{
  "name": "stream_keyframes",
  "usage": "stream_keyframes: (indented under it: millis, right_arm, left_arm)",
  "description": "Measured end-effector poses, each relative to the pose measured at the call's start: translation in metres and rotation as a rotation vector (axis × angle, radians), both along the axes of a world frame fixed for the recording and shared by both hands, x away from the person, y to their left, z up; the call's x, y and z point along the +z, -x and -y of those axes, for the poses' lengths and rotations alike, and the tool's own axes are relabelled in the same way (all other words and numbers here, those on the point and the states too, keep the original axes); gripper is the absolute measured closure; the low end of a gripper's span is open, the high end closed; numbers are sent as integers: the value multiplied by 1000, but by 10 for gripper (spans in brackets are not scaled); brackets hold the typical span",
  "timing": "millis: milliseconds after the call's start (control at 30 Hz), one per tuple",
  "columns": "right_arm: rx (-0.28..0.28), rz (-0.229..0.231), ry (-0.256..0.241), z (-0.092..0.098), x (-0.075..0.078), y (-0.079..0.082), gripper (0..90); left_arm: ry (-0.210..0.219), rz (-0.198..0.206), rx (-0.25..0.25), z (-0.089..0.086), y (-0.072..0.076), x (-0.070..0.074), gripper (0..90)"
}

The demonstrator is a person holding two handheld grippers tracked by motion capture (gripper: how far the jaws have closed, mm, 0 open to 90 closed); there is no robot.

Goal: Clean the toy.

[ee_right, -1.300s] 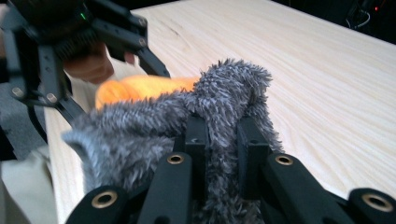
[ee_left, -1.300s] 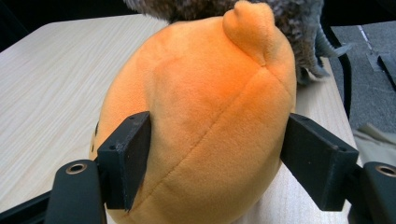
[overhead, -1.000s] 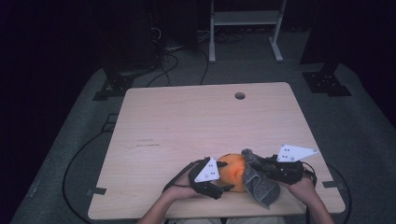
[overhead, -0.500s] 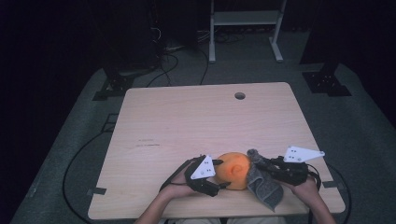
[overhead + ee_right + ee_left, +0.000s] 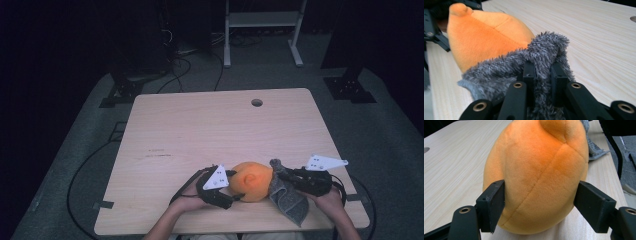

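Plush [image 5: 536,177] sits clamped between left gripper [image 5: 539,207] jaws, touching grey cloth [image 5: 541,57] pinched by right gripper [image 5: 543,72].

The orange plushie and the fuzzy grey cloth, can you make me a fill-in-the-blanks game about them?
1. The left gripper has its jaws on either side of the ____ plush toy.
2. The right gripper pinches a fuzzy ____ cloth.
3. The toy rests on a ____ table.
4. Near the table's far edge is a small round ____.

Missing words: orange; grey; wooden; hole
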State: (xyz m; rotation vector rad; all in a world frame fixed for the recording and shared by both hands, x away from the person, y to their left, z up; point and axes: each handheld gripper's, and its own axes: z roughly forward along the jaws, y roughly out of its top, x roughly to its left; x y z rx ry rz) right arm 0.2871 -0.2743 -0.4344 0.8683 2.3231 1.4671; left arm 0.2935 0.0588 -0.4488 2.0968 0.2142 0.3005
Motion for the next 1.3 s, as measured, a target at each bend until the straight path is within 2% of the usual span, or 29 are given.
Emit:
stream_keyframes:
  millis: [100, 133, 167, 200, 267, 333, 400, 500, 567, 633, 700, 733, 800, 867, 933, 1033, 1067, 1133, 1200, 1233, 1300]
  right_arm:
    - [50, 49, -43, -8, 10, 9, 771]
    - [65, 58, -47, -12, 12, 10, 771]
    - [72, 58, -31, -15, 11, 10, 771]
    - [70, 58, -10, -17, 9, 9, 771]
    - [50, 40, -8, -14, 4, 4, 772]
    - [12, 23, 13, -9, 3, 2, 772]
    - [0, 30, 12, -6, 5, 6, 772]
    - [45, 88, -34, -13, 17, 15, 771]
    - [81, 94, -34, -21, 20, 16, 771]
    - [88, 95, 18, -30, 14, 16, 772]
    - [91, 91, -1, -32, 12, 17, 772]
    - [89, 100, 11, -34, 14, 18, 772]
    - [79, 108, 31, -37, 16, 21, 772]
    - [69, 118, 40, -37, 17, 21, 772]
    - [49, 125, 2, -34, 22, 20, 773]
    - [50, 161, -83, -30, 34, 23, 773]
    - [56, 162, -116, -28, 36, 24, 773]
    - [58, 154, -140, -28, 36, 22, 773]
    - [54, 134, -118, -30, 29, 19, 773]
    - [50, 118, -89, -32, 24, 17, 772]
    - [35, 94, 33, -38, 12, 11, 772]
  left_arm:
    - [2, -4, 3, -1, -1, 0, 260]
    - [2, -5, 4, -1, -1, 0, 260]
    - [3, -5, 5, -2, -1, 0, 260]
    - [3, -4, 8, -2, -1, 0, 260]
    - [-7, 8, 17, 0, -1, -1, 260]
    - [-13, 8, 19, 0, -1, -1, 260]
    - [-8, 3, 24, 0, -2, -2, 261]
    - [-4, -4, 22, 1, -3, -2, 261]
    - [6, -4, 17, 1, -4, -1, 256]
    - [25, -5, 20, 3, -4, -1, 169]
    - [12, -26, 41, 8, -7, -4, 88]
    - [11, -26, 48, 10, -7, -5, 84]
    - [3, -19, 61, 13, -7, -4, 136]
    - [29, 18, 80, 13, -4, 3, 237]
    - [62, 32, 77, 12, 0, 14, 300]
    - [129, 12, 57, 5, 3, 31, 313]
    - [134, 8, 54, 3, 3, 36, 315]
    - [125, 11, 46, 0, 5, 40, 316]
    - [85, -2, 53, -3, 3, 42, 316]
    - [79, -11, 61, -5, 1, 41, 319]
    - [64, -27, 76, -8, -2, 40, 326]
